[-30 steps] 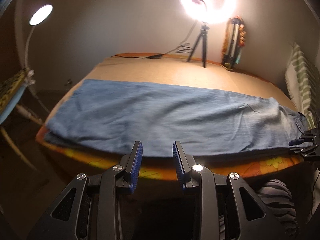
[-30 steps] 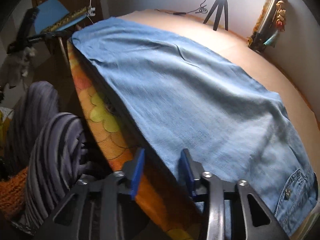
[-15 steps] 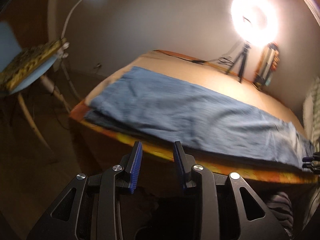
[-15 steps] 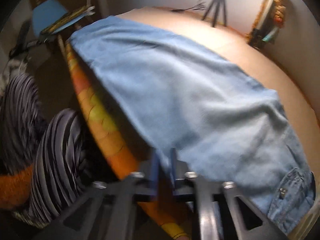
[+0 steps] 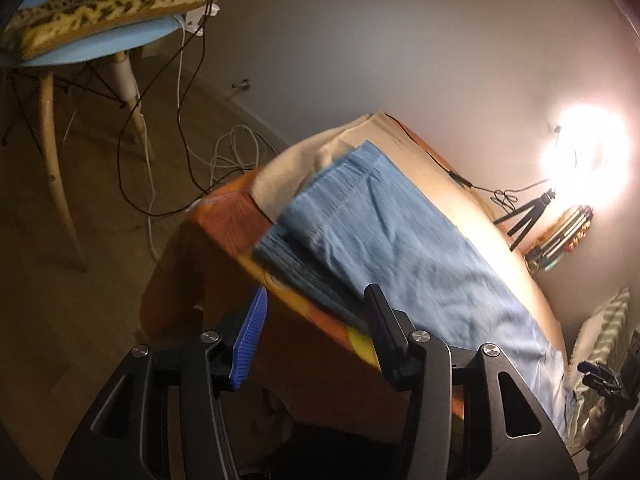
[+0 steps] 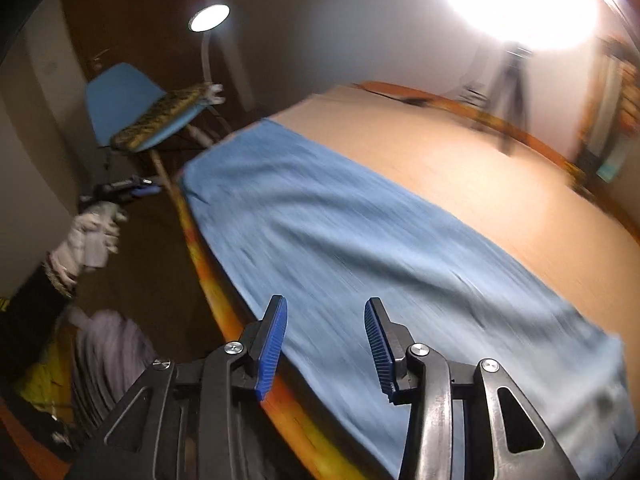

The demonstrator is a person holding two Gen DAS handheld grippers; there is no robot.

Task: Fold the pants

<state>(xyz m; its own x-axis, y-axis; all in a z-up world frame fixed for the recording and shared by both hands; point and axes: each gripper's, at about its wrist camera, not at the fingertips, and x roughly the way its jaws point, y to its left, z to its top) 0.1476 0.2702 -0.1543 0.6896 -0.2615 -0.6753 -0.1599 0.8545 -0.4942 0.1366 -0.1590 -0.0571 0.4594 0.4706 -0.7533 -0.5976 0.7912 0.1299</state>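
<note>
Lying flat, one pair of pants (image 5: 400, 240); two grippers, jaws just opening, empty.

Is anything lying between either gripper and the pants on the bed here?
Nothing visible. The left gripper is open over the bed's near edge by the pants' hem end; the right gripper is open above the cloth. Both jaws have just been opening, empty.

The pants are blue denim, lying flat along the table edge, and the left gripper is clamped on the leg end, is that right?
Not quite. The pants do lie flat along the table edge, but the left gripper holds nothing: in the left wrist view its jaws, which have just been opening, stand apart, short of the leg end.
</note>
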